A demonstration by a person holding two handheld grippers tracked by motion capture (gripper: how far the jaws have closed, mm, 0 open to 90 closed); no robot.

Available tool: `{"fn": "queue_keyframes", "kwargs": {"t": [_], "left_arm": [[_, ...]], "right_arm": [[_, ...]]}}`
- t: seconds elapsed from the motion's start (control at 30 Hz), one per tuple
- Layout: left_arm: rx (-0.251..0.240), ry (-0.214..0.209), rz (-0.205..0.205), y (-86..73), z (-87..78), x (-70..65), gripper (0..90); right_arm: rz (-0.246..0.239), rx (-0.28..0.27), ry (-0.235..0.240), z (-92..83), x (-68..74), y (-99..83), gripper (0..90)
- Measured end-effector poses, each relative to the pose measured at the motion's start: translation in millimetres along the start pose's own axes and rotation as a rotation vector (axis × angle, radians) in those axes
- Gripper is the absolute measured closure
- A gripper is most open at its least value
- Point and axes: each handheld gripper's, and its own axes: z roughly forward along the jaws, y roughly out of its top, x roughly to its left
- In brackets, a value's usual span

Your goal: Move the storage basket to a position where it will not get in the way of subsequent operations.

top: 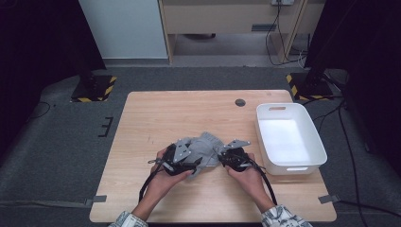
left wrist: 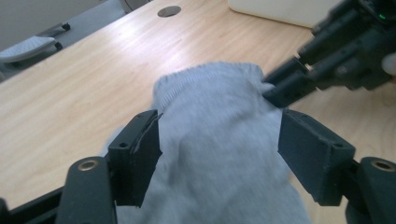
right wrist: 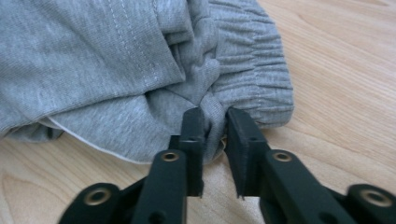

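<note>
While the person's forearms come in from the near edge of the wooden table [top: 156, 118], both hands rest on it with a crumpled grey garment [top: 204, 146] bunched between them. The left gripper [top: 176, 160] lies at the garment's left side; in the left gripper view its jaws stand spread, the grey knit lying between them with its left pad just at the cloth and its right pad clear of it. The right gripper [right wrist: 215, 122] sits at the garment's right side, and in its own view the two jaws are pressed close together, pinching a fold of the fabric just beside the gathered elastic band [right wrist: 252, 60]. The garment lies near the table's middle, slightly toward the person. To the right, well apart from the hands, stands a white plastic bin [top: 312, 142]. Farther off, a round grommet [top: 240, 102] sits in the tabletop near its far edge.
</note>
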Motion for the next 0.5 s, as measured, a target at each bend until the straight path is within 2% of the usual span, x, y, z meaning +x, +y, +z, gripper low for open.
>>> {"fn": "queue_keyframes", "kwargs": {"t": [0.03, 0.23, 0.27, 0.3, 0.33, 0.37, 0.4, 0.5], "left_arm": [[0.002, -0.012, -0.004, 2.6, 4.9, 1.1, 26.7], [0.132, -0.029, 0.019, 5.0, 38.6, 3.1, 27.0], [0.145, -0.028, 0.020, 3.9, 42.0, 4.2, 31.6], [0.153, -0.027, 0.003, 3.3, 43.8, 5.4, 36.0], [0.149, -0.046, -0.018, 3.4, 44.1, 6.5, 42.4], [0.149, -0.052, -0.023, 3.7, 44.1, 6.9, 50.3], [0.155, -0.047, -0.018, 4.2, 44.0, 7.5, 54.6], [0.143, -0.052, -0.047, 7.1, 38.9, 11.6, 66.7]], "right_arm": [[-0.004, 0.000, 0.003, 0.0, -0.3, -0.4, 80.1], [-0.026, -0.009, 0.005, -3.0, 0.3, 0.6, 86.0], [-0.029, -0.009, 0.006, -3.2, 0.0, 1.0, 86.3], [-0.025, -0.007, 0.008, -3.5, -0.4, 1.2, 86.6], [-0.024, -0.009, 0.011, -3.6, -0.8, 1.1, 86.7], [-0.024, -0.009, 0.011, -3.8, -1.0, 1.2, 86.8], [-0.030, -0.009, 0.010, -4.0, -1.6, 1.3, 87.0], [-0.032, -0.010, 0.010, -5.7, -1.8, 2.0, 87.5]]}}
